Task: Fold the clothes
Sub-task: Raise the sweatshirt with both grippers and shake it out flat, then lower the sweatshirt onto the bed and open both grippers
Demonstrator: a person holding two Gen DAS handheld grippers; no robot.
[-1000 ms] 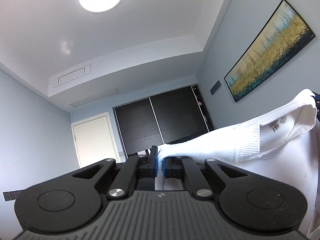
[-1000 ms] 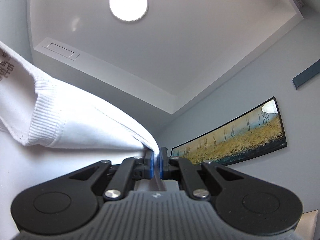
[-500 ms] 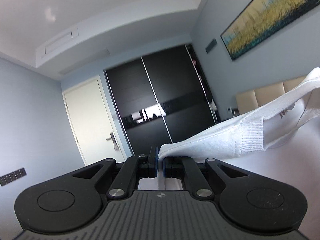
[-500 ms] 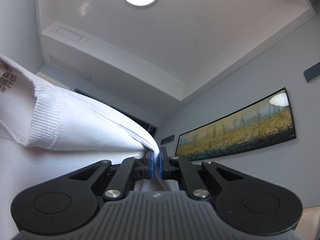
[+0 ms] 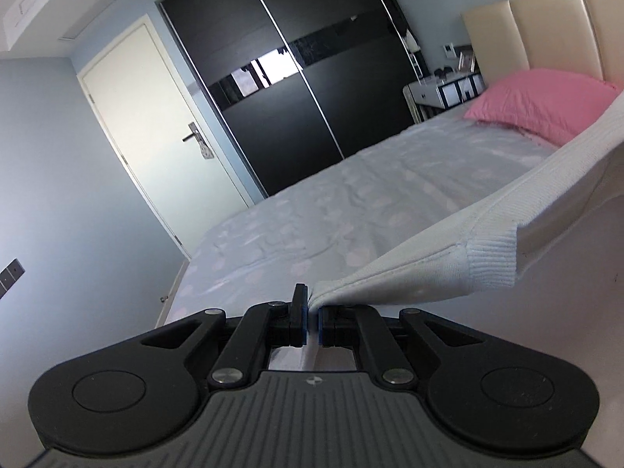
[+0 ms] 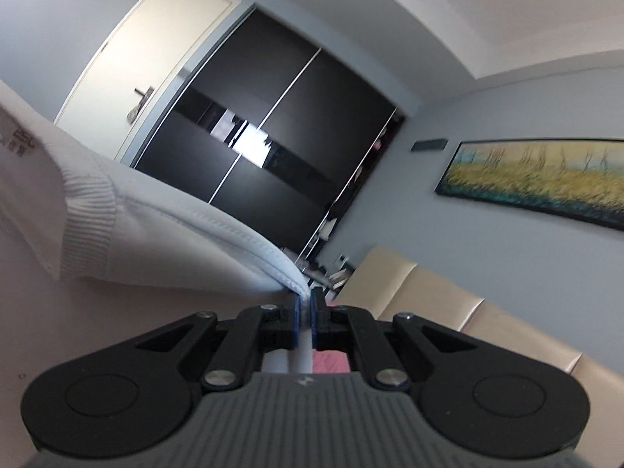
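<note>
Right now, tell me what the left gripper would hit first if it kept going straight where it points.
Probably the bed. The left gripper, shut on the white shirt, aims slightly down over the mattress, short of the wardrobe. Depth is uncertain.

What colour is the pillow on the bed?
Pink; the pillow shows best in the left wrist view.

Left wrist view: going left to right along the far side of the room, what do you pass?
White door → dark sliding wardrobe → small bedside table → pink pillow against the beige headboard, with the white garment stretching off the right edge.
</note>
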